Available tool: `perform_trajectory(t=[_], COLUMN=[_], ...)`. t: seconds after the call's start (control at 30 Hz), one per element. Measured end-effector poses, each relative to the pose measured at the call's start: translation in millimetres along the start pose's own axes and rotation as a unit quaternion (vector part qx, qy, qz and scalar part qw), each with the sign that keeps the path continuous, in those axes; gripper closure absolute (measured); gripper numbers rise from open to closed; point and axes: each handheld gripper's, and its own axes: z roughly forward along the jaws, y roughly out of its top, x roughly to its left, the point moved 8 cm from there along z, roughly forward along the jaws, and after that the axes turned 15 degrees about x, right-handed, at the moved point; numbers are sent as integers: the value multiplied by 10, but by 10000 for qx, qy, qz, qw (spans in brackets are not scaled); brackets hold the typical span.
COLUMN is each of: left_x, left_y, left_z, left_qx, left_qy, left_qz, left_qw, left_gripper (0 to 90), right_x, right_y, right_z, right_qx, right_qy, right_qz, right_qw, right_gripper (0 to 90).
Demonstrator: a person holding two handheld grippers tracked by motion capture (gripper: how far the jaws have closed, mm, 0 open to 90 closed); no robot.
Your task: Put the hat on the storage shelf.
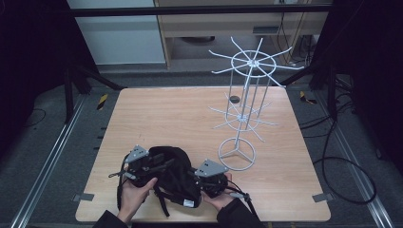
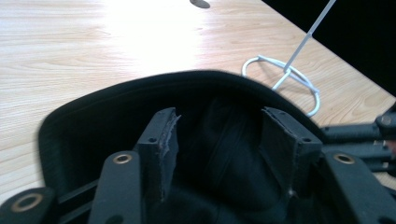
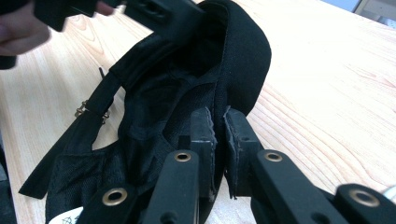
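A black cap (image 1: 173, 173) lies upside down near the table's front edge, its straps trailing toward the person. My left gripper (image 1: 163, 165) reaches into it from the left. In the left gripper view the left gripper (image 2: 219, 126) stands open, jaws wide apart inside the cap's hollow (image 2: 93, 116), pinching nothing. My right gripper (image 1: 198, 182) comes in from the right. In the right gripper view the right gripper (image 3: 219, 121) is shut on the cap's side rim (image 3: 243, 70), with fabric between the pads. The left gripper (image 3: 154, 11) shows at the top there.
A tall white wire display rack (image 1: 247, 95) with spoke arms stands right of centre, its ring base (image 2: 299, 79) close to the cap. A small dark disc (image 1: 234, 99) lies behind it. Bare wooden table (image 1: 157, 114) stretches to the back left.
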Motion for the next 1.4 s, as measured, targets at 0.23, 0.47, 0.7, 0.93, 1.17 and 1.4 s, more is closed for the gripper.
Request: perform_trajectory(t=[0.23,0.47,0.7,0.93,1.17,1.4], left_x=[-88,-136,-173,-214,-245,-291], left_y=[65,99,74,59,89,230], left_z=[72,146,256,261,159,-127], left_qx=[-78,-60,167,327,209,-290], left_qy=[-233,-224,-149,-412,-575,-527], left_qz=[-145,-211,-164,-280,-303,-84], left_qw=[9996,9995,9996,9982,9977,9982], left_gripper=[395,368,382,640,780,808], right_x=[45,89,153,167,175,17], right_y=[2,-3,1,-10,25,89], right_z=[13,34,39,63,-63,-385], right_qx=[-17,-11,-40,8,-149,-603], right_qy=[86,163,265,347,731,750], right_qz=[-113,-197,-379,-355,-146,108], right_qw=[9999,9997,9989,9988,9971,9953], right_gripper=[834,836,837,819,665,570])
